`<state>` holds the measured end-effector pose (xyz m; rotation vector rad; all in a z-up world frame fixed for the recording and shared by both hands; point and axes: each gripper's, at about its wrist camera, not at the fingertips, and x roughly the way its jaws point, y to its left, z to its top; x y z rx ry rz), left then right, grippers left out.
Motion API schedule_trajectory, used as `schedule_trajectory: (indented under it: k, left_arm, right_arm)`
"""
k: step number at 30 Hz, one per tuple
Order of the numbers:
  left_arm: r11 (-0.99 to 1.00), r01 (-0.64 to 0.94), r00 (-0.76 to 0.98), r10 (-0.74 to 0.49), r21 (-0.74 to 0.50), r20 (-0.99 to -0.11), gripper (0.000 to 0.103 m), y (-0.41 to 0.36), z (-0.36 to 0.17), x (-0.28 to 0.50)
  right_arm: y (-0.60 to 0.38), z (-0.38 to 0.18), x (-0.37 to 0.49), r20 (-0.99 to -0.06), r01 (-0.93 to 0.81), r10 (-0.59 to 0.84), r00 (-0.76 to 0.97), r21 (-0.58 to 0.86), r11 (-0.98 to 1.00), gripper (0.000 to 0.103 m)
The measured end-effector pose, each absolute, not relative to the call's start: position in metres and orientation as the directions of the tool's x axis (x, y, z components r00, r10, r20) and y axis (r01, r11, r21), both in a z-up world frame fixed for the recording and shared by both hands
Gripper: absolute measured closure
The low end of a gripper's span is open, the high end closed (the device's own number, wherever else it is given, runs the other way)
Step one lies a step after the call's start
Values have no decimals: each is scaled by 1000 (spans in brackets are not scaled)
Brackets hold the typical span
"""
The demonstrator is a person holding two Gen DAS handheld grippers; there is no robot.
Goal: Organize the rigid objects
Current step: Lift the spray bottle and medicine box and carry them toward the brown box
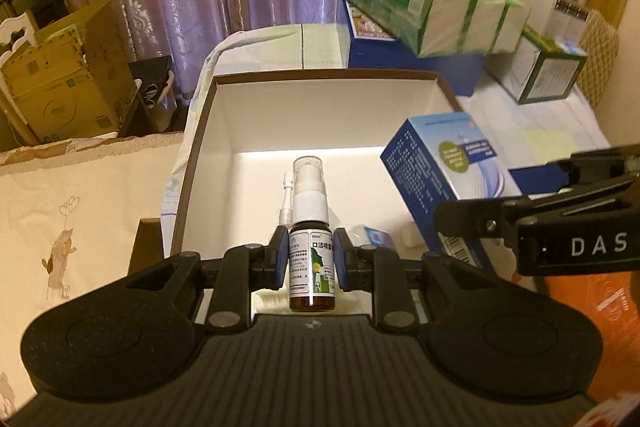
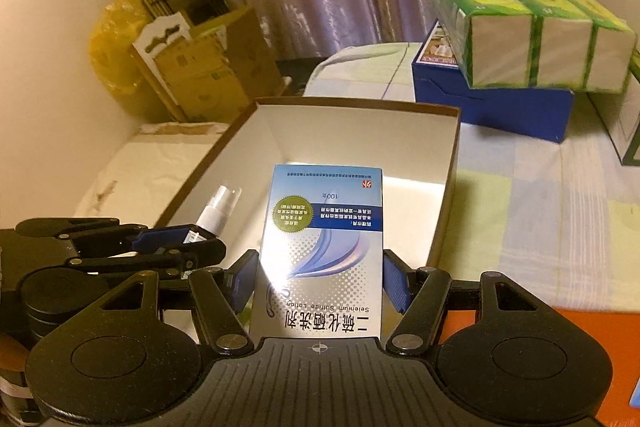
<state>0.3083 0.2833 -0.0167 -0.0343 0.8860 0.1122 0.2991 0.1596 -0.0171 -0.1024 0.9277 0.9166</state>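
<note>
My left gripper [image 1: 311, 259] is clamped narrow on the spray bottle [image 1: 311, 247]; my right gripper [image 2: 320, 281], beside it, grips the blue carton [image 2: 320, 247].

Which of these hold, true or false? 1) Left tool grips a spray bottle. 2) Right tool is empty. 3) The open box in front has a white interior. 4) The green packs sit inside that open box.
1) True: the left tool is shut on the spray bottle.
2) False: the right tool is shut on a blue and silver carton.
3) True: the open box is white inside.
4) False: the green packs rest on a blue box behind it.
</note>
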Motion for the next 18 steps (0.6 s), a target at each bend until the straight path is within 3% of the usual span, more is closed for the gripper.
schedule_trajectory:
  k: [18]
  left_arm:
    - [993,-41,595,110,107,-796,84,311,-34,385]
  right_arm:
    - [206,-31,338,-776,-692,547,314,207,692,42]
